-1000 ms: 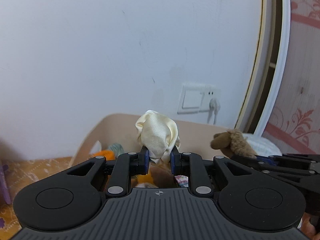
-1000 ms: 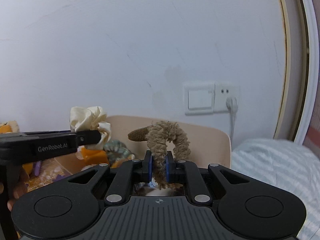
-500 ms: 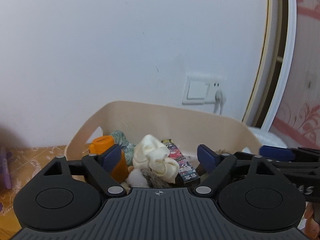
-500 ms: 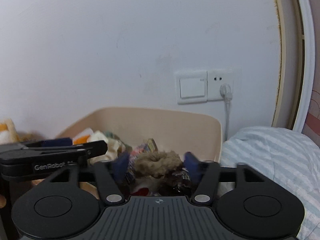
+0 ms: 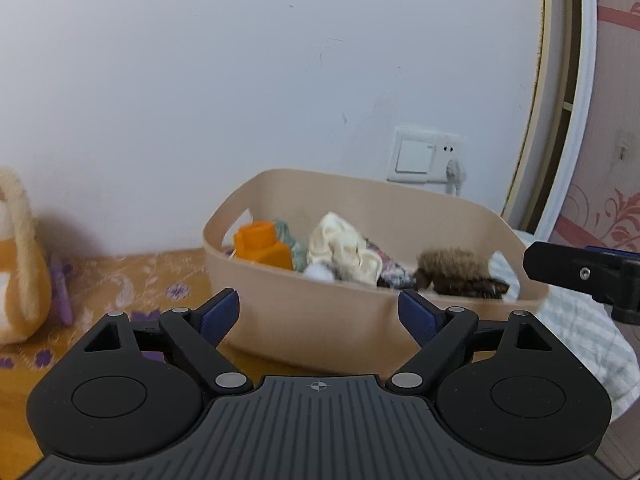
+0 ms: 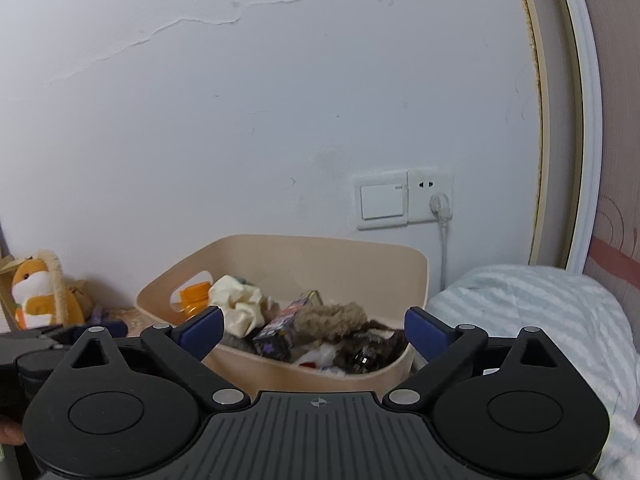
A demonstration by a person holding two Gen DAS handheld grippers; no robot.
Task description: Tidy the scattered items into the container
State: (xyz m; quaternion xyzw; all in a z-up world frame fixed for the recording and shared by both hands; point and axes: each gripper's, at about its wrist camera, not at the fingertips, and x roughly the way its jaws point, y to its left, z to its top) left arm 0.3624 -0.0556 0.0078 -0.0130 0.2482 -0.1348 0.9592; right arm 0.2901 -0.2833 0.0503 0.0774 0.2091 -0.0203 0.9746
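A beige plastic basket stands against the wall, also in the right wrist view. Inside lie a cream scrunchie, a brown fuzzy scrunchie, an orange bottle, a small printed box and other items. My left gripper is open and empty in front of the basket. My right gripper is open and empty, near the basket's front rim; part of it shows in the left wrist view.
An orange and white plush toy sits left of the basket on an orange floral cloth. A purple item lies beside it. A striped pillow lies to the right. A wall switch and socket are behind.
Both grippers opened and dropped the cream scrunchie and the brown scrunchie into the basket, then drew back and away from it.
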